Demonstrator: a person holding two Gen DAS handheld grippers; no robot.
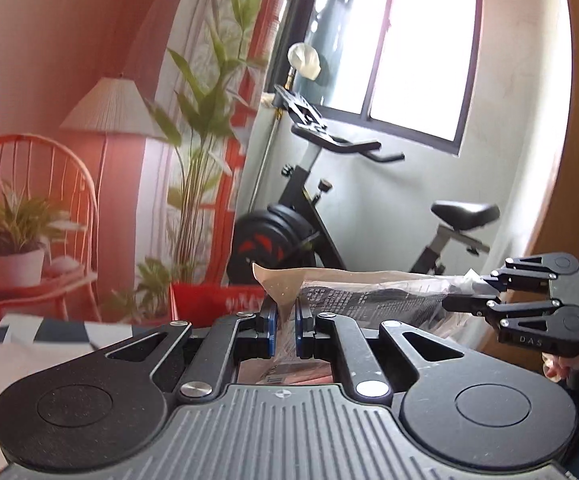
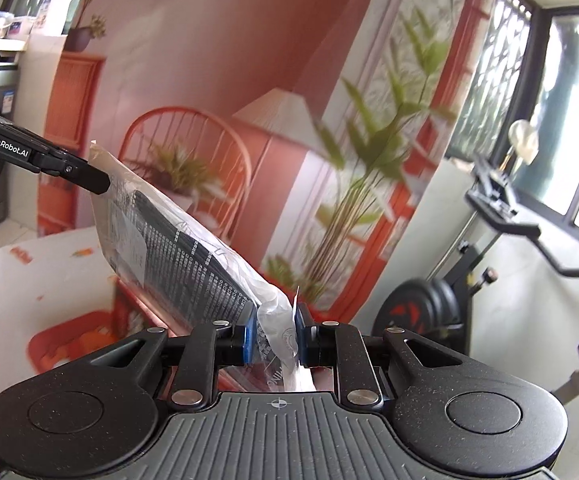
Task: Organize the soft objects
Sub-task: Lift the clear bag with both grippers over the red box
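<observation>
Left gripper (image 1: 286,330) and right gripper (image 2: 275,338) each pinch one end of a plastic bag (image 2: 177,248), held in mid-air between them.

wall: red mural backdrop (image 1: 49,40) | window (image 1: 409,40): bright daylight | furniture: exercise bike (image 1: 309,220)
</observation>
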